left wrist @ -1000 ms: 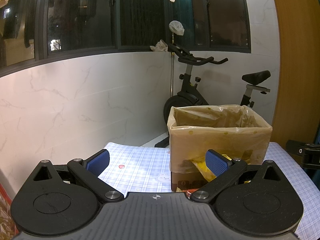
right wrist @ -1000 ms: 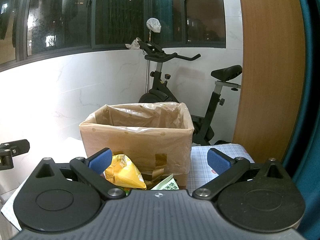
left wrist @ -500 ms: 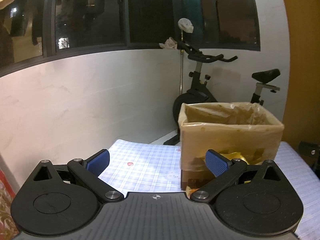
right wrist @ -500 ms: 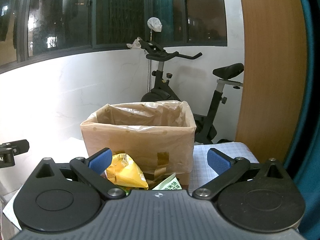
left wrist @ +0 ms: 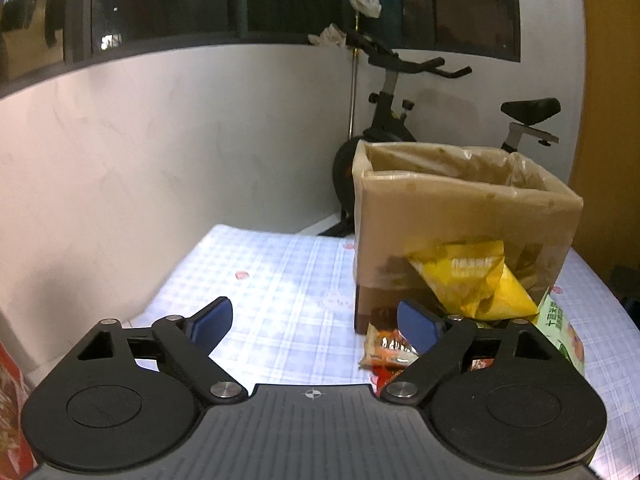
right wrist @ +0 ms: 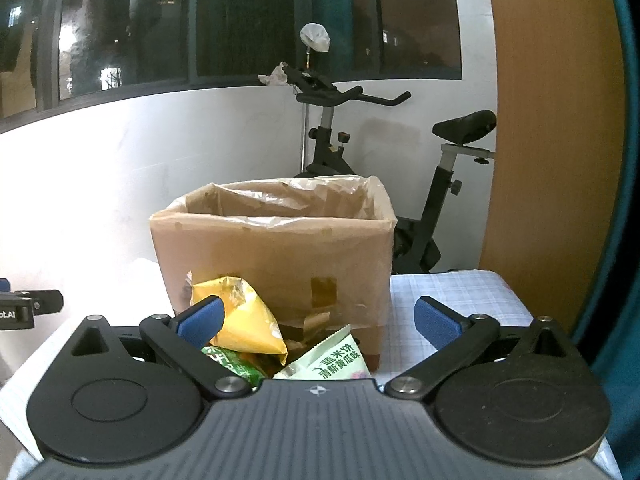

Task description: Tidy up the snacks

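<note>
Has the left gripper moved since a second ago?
Yes. The left gripper has dropped toward the snacks; the cardboard box now sits higher in view. Its jaws have just been closing, empty.

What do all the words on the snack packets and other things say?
"米饼" and "清新黄瓜味": pale green snack packet.
"AI", start cut off: black gripper part at the left edge.
Yellow crinkled snack bag: white print, too blurred.
Orange-red wrapper: blurred.
Dark green packet: mostly hidden.

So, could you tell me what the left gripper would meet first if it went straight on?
Probably the checked tablecloth: the open left gripper points down at bare cloth, just left of the cardboard box.
</note>
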